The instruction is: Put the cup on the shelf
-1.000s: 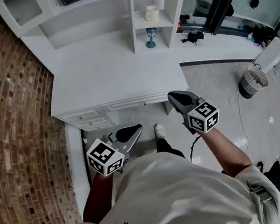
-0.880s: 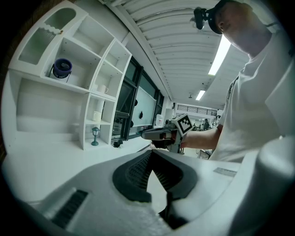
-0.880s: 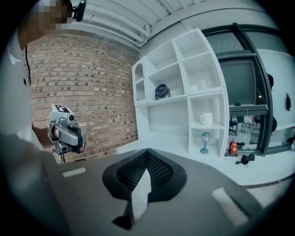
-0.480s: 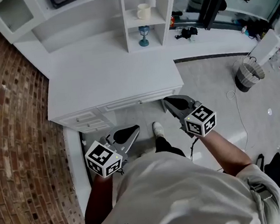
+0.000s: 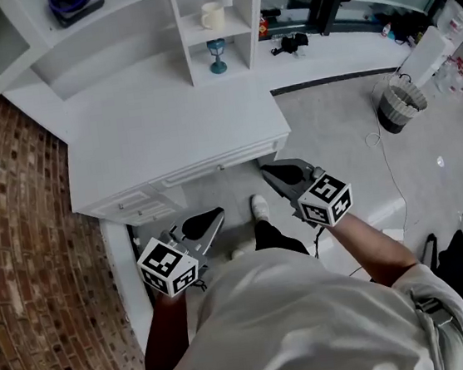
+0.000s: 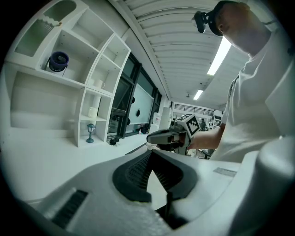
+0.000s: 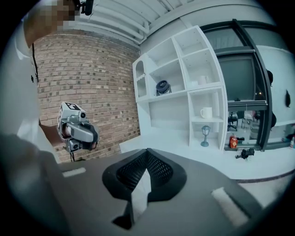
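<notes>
The white cup [image 5: 212, 15] sits in the upper cubby of the white shelf unit [image 5: 183, 35] at the back of the desk [image 5: 166, 129], directly above a small blue ornament [image 5: 216, 56] (a lantern or a goblet, I can't quite tell from here). The person stands back from the desk with the left gripper [image 5: 210, 218] and right gripper [image 5: 273, 171] held low by the body, each clenched tight with nothing between its jaws. To my eye the placing looks done. If anything remains, it is only to rest the tools.
</notes>
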Motion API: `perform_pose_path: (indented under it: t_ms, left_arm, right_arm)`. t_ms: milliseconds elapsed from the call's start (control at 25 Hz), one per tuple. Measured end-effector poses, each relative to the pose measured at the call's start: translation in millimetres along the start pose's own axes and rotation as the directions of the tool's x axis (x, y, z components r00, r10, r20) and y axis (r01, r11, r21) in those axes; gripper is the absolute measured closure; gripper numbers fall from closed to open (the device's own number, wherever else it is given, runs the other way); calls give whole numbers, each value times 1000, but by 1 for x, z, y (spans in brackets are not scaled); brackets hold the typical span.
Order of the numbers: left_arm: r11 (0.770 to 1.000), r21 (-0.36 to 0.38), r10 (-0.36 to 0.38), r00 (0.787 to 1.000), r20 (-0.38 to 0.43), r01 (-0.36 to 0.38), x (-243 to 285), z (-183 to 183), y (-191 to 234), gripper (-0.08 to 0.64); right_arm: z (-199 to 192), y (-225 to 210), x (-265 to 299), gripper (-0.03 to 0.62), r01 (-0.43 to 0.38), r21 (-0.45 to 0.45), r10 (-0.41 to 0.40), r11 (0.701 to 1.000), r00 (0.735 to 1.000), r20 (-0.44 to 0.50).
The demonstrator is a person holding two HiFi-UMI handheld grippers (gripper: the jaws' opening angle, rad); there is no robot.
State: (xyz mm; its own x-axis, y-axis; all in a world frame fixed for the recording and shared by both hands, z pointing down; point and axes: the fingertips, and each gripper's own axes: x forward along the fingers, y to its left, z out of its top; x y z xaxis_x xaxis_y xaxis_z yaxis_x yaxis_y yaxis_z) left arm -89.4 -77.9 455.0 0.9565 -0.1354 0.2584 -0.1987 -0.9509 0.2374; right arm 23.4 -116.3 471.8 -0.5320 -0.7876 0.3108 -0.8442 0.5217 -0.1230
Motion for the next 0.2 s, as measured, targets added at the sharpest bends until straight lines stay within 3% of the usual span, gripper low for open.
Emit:
perform_pose_path:
  t_ms: [200]
  left_arm:
    - [1000, -1, -4, 1000, 3, 4, 11, -1, 9, 554]
  right_arm:
    - [-6, -7, -4, 583, 8, 3, -8, 1000, 1000, -4]
